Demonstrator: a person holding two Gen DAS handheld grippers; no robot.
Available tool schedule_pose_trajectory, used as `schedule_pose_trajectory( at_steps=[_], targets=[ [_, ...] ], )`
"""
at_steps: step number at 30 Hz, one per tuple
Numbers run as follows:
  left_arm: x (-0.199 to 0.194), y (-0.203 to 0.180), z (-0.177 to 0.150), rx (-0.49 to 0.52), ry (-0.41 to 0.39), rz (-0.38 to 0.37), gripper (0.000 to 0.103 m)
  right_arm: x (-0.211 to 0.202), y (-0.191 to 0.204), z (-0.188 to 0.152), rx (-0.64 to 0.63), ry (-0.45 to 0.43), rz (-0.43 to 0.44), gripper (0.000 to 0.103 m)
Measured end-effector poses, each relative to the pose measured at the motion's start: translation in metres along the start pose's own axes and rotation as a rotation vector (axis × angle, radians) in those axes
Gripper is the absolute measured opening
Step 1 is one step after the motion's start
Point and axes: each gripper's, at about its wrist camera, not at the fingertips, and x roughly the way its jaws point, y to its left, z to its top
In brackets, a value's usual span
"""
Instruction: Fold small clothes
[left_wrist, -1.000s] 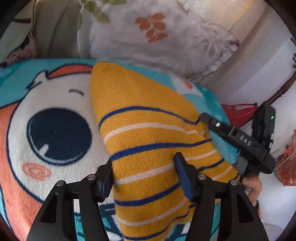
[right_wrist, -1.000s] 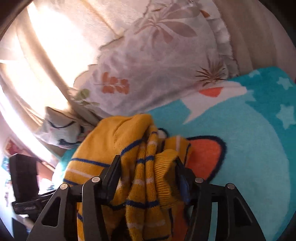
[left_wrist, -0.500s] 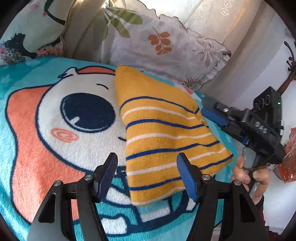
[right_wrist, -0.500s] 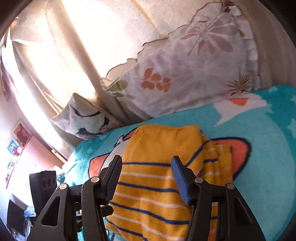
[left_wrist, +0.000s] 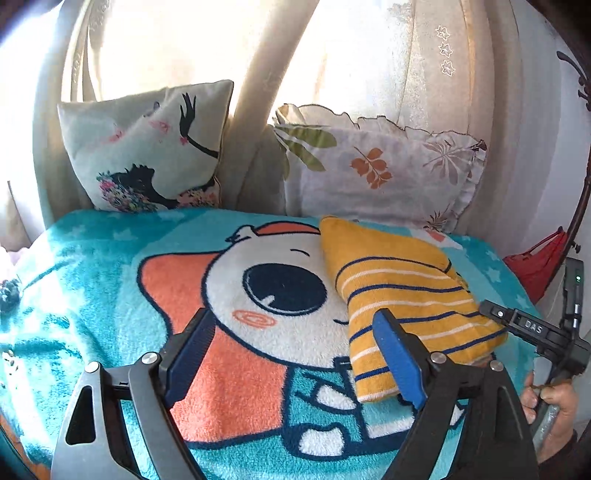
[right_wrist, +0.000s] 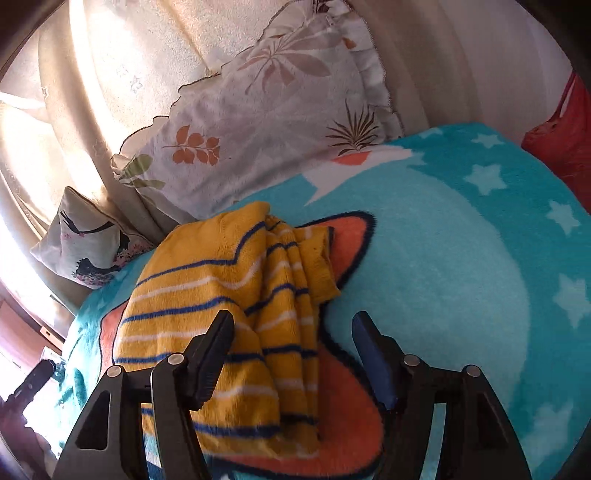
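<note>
the yellow striped sweater (left_wrist: 402, 295) lies folded on the blanket (left_wrist: 110, 266) (right edge bunched), both hand-held grippers, left (left_wrist: 295, 354) and right (right_wrist: 291, 354), released, so folding looks nearly done.

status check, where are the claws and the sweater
Left claw open, holding nothing, off to the sweater's side. Right claw open, hovering over it. Yellow striped sweater lies folded on the cartoon blanket. Nothing in the way.

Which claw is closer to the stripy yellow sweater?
Right. The right claw hangs open right over the yellow sweater's edge, one finger above the knit. The left claw is open too, mostly over the cartoon blanket beside it.
</note>
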Motion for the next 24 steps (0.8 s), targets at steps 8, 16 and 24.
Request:
schedule_pose_trajectory(
  at_steps=[8,16,24],
  targets=[
    [-0.034,-0.002,-0.006,0.051,-0.11,0.135,0.102,-0.045,0.032,-0.031,-0.089,-0.054,-0.033,0.074],
    [-0.04,0.005,-0.019,0.025,-0.036,0.113,0.103,-0.055,0.081,-0.05,-0.208,-0.041,0.01,0.08],
    [-0.023,0.004,-0.037,0.014,0.094,0.073,0.103,-0.05,0.094,-0.066,-0.237,0.011,-0.013,0.08]
  ],
)
